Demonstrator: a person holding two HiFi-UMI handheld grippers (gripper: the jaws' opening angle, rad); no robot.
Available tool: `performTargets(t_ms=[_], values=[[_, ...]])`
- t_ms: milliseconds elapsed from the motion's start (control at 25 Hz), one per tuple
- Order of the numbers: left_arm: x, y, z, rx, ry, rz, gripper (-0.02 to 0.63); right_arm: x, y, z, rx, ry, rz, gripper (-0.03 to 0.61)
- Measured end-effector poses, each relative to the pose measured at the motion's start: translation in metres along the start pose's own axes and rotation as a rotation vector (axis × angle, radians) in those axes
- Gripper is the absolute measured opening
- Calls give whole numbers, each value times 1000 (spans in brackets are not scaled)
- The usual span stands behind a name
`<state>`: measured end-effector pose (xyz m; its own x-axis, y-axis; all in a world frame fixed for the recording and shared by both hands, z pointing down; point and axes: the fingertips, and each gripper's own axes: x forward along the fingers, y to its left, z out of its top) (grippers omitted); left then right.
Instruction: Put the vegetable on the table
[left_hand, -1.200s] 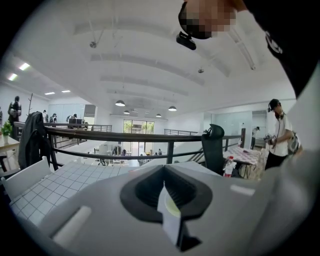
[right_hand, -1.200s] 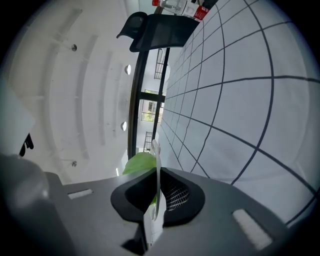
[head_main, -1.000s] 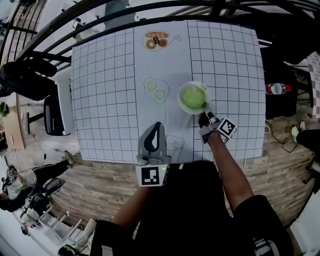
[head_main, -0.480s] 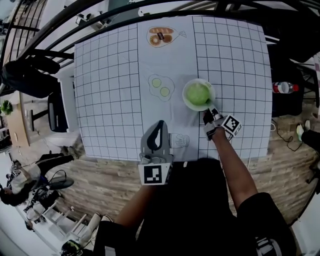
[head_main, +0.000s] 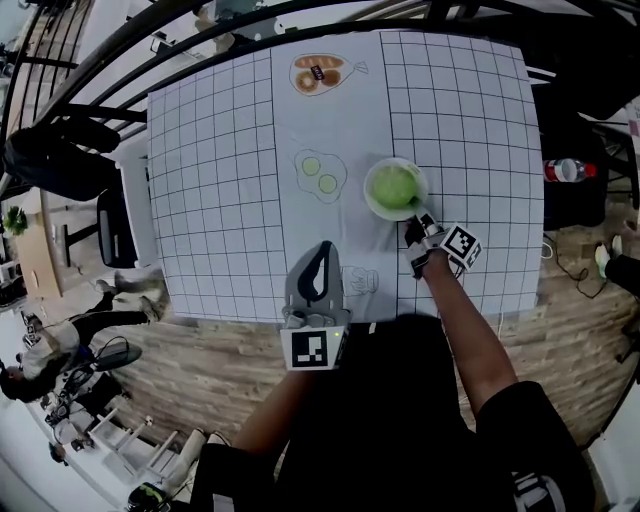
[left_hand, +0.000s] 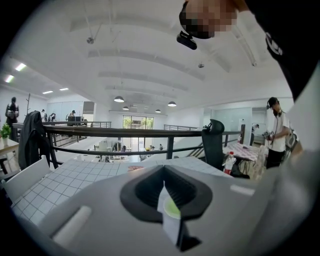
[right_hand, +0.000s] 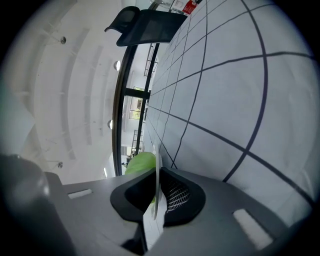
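Observation:
A round green vegetable (head_main: 393, 186) lies on a white plate (head_main: 373, 204) right of the middle of the grid-patterned table (head_main: 210, 200). My right gripper (head_main: 417, 218) reaches from the near side and is shut on the plate's near rim. In the right gripper view the plate (right_hand: 156, 170) stands edge-on between the jaws of the right gripper (right_hand: 156, 200), with the vegetable (right_hand: 141, 162) bulging to its left. My left gripper (head_main: 318, 250) hovers over the table's near edge, shut and holding nothing. Through the slit of the left gripper (left_hand: 167, 210) shows a sliver of the vegetable (left_hand: 173, 208).
Pictures are printed on the cloth: bread (head_main: 318, 74) at the far edge, fried eggs (head_main: 320, 175) left of the plate, a faint jar (head_main: 358, 280) by the left gripper. A bottle (head_main: 563, 170) lies off the table's right side. A dark chair (head_main: 112, 232) stands at the left.
Only the head camera has shifted a little. Both grippers, the plate and the vegetable keep their places on the table.

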<state>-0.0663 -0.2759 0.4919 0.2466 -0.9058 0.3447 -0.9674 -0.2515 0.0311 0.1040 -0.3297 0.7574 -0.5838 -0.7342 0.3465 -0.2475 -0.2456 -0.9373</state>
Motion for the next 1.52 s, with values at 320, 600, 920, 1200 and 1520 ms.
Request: performTargets(t_ms=[320, 600, 920, 1200, 1520], values=[[2, -9, 3, -10, 1, -22, 8, 1, -8, 1, 54, 0, -90, 17], [-9, -8, -5, -45, 12, -28, 8, -4, -14, -2, 85, -4, -147, 17], [-20, -10, -8, -51, 15, -53, 8, -11, -12, -7, 116, -1, -174, 75], [-34, -10, 1, -31, -27, -50, 8, -30, -17, -13, 94, 3, -202, 97], [-53, -14, 0, -45, -25, -51, 8, -56, -16, -20, 48, 19, -192, 92]])
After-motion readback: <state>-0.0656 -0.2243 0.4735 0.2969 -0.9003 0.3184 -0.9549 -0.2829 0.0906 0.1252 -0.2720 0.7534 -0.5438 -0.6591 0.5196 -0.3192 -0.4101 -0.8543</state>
